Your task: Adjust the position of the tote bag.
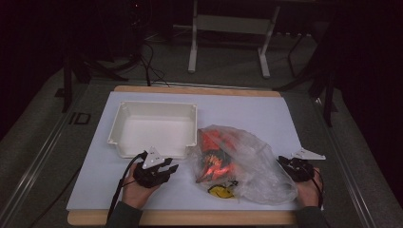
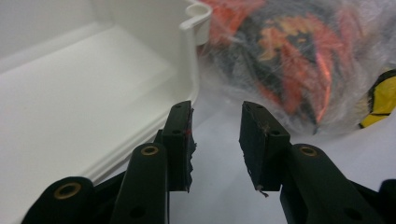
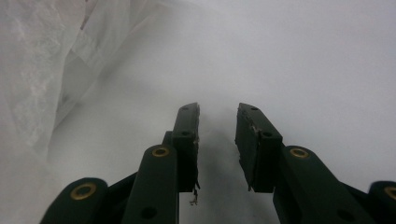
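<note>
Dim room, perhaps grey-carpeted floor [image 1: 228, 71]

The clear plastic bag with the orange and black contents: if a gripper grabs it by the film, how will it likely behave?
The clear plastic bag looks thin and crumpled, so it would probably sag and stretch rather than lift stiffly. Its orange and black contents sit loose inside, so they would likely shift downward. The film may slip between the jaws.

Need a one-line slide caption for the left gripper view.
Left gripper, jaws open and empty, between white bin and clear plastic bag of orange-black items.

High overhead forward-down; gripper cameras close, sharing the bag [image 1: 240, 161].
</note>
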### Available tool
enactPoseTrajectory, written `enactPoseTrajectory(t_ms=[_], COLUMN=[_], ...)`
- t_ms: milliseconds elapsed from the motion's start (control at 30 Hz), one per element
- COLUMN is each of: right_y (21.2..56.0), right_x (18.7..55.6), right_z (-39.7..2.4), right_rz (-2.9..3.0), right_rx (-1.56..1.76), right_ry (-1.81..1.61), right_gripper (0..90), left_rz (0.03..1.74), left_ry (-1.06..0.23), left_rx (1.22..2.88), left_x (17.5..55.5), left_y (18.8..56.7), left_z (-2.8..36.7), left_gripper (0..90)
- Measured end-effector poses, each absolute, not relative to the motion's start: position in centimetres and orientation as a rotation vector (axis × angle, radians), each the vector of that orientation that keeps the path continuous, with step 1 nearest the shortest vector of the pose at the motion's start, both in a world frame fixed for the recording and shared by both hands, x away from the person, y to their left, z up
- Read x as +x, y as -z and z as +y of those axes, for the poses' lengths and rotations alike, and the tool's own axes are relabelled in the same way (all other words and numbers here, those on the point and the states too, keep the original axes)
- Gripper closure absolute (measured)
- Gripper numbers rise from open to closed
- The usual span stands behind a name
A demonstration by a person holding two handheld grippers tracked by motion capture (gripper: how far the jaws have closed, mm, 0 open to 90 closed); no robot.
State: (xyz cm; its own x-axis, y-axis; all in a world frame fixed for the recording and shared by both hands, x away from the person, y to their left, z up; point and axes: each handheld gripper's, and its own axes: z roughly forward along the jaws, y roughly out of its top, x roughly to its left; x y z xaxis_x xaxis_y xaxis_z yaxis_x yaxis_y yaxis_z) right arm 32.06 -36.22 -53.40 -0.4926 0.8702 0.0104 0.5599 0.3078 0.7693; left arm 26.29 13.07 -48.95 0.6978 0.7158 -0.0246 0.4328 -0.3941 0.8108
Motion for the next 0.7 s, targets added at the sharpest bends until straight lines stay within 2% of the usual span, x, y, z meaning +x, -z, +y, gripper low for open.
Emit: enactPoseTrajectory(t_ms=[700], right_y=[53.4], right_x=[31.9], right_z=[-36.2], right_rz=[2.17], right_rx=[1.263], right_ry=[-1.042], right_gripper=[69.7], left_rz=[0.703], left_ry=[-0.4], left_rx=[2.088], left_x=[26.5], left_y=[46.5], left_z=[8.9], left_gripper=[61.8])
